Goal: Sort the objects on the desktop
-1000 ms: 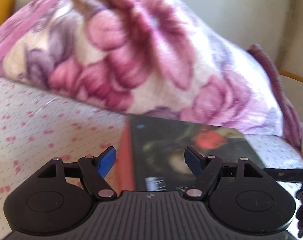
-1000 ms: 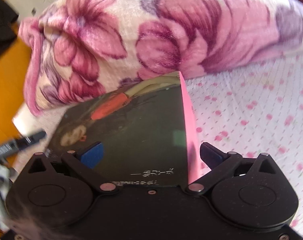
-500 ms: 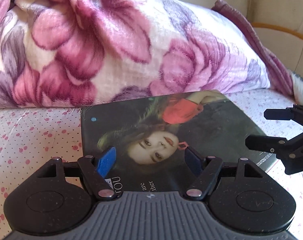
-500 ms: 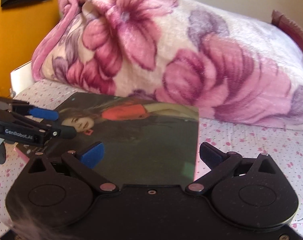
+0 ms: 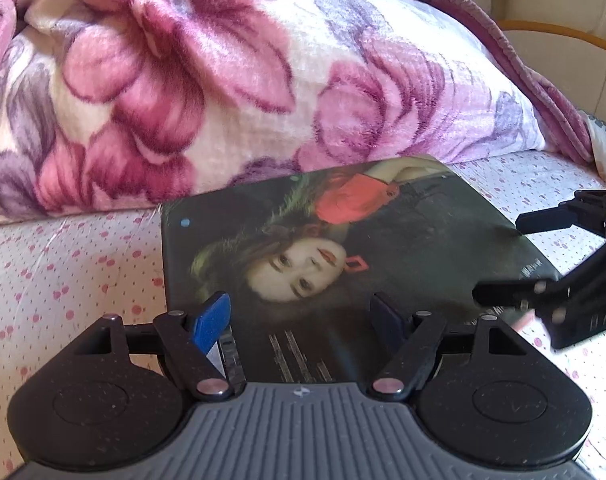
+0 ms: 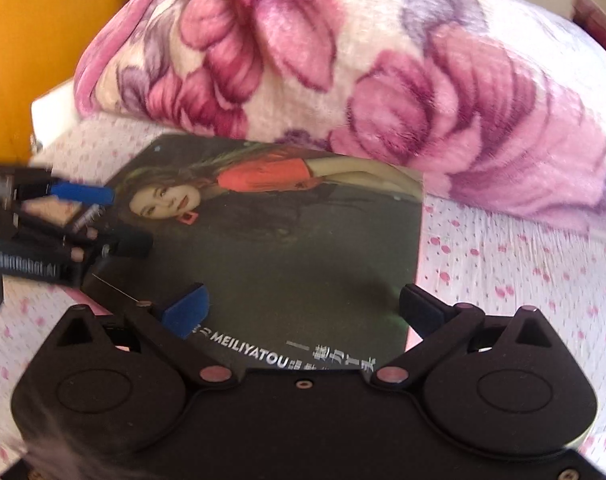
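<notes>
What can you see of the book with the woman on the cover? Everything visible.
The book lies flat, cover up, on the pink-dotted sheet, its far edge against the floral blanket. The glossy dark cover shows a woman in a red top with a red earring, and white lettering "MEILIYATOU" beside Chinese characters. A pink edge shows along one side. Both the left gripper and right gripper hover open over it; contact is unclear.

my right gripper [image 6: 301, 308] hangs over a dark book [image 6: 287, 248] lying flat on the dotted bed sheet [image 6: 523, 264], jaws spread wide. the left gripper [image 6: 99, 220] reaches its far-left corner. a floral blanket [image 6: 343, 60] lies behind.
</notes>
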Demonstrator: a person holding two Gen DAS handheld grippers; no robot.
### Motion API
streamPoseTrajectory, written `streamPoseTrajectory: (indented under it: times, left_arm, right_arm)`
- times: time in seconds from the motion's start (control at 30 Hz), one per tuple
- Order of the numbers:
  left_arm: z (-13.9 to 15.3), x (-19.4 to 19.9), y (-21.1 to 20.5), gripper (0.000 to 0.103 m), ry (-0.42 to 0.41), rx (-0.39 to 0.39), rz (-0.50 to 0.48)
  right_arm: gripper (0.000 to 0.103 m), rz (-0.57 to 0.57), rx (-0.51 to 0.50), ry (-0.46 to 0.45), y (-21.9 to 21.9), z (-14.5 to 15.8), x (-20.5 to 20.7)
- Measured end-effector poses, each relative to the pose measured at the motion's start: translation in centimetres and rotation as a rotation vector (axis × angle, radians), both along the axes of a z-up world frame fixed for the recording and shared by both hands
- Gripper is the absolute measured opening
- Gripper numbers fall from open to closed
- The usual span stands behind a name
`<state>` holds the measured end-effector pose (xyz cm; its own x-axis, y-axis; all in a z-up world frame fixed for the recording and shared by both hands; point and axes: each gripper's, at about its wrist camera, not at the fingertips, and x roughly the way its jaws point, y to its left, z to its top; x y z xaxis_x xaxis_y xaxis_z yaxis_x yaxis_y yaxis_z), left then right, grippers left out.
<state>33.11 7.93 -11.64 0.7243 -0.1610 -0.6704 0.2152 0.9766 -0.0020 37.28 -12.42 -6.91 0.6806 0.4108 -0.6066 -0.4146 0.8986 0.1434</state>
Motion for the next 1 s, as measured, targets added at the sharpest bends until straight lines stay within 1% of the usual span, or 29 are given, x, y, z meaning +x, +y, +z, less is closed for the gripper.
streamPoseTrajectory:
  times: [0.07,0.17,0.23,0.3,0.43,0.53,0.6,0.73,0.8,0.87,0.9,1.0]
  left_arm:
    - [0.1,-1.1,-0.2,0.084,0.007,0.003,0.016]
    - [0.3,-3.2,-0.4,0.085,0.02,-0.004,0.046]
    - [0.5,-4.7,-0.6,0.085,0.029,-0.009,0.067]
    - [0.6,-6.2,-0.8,0.085,0.038,-0.015,0.088]
    - [1.0,-9.1,-1.1,0.085,0.056,-0.026,0.129]
    - [1.4,-11.6,-1.5,0.085,0.049,-0.033,0.152]
    - [1.8,-13.5,-1.8,0.085,0.033,-0.042,0.166]
    - [3.0,-17.0,-1.8,0.085,0.004,-0.092,0.216]
    - [3.6,-18.4,-1.9,0.085,0.007,-0.125,0.217]
    - [4.2,-19.8,-2.1,0.085,0.003,-0.141,0.206]
    - [4.5,-20.5,-2.3,0.085,-0.002,-0.143,0.205]
    - [5.5,-22.5,-2.8,0.085,-0.029,-0.137,0.219]
  right_arm:
    - [0.102,-0.033,0.033,0.025,-0.7,0.1,-0.7]
    - [0.102,-0.079,0.081,0.072,-1.7,0.4,-2.3]
    - [0.102,-0.09,0.124,0.094,-2.5,0.7,-3.7]
    - [0.102,-0.1,0.143,0.114,-3.2,0.9,-5.3]
    - [0.102,-0.122,0.127,0.129,-4.0,1.5,-8.8]
    - [0.102,-0.15,0.082,0.159,-4.2,1.8,-11.0]
    - [0.102,-0.168,0.067,0.136,-4.3,2.2,-12.9]
    - [0.102,-0.238,0.013,0.099,-4.4,3.1,-16.3]
    - [0.102,-0.245,0.019,0.105,-4.8,3.5,-17.3]
    - [0.102,-0.244,0.071,0.105,-5.5,4.0,-18.5]
    - [0.102,-0.243,0.101,0.11,-5.8,4.2,-19.1]
    - [0.102,-0.255,0.105,0.117,-5.8,5.0,-20.6]
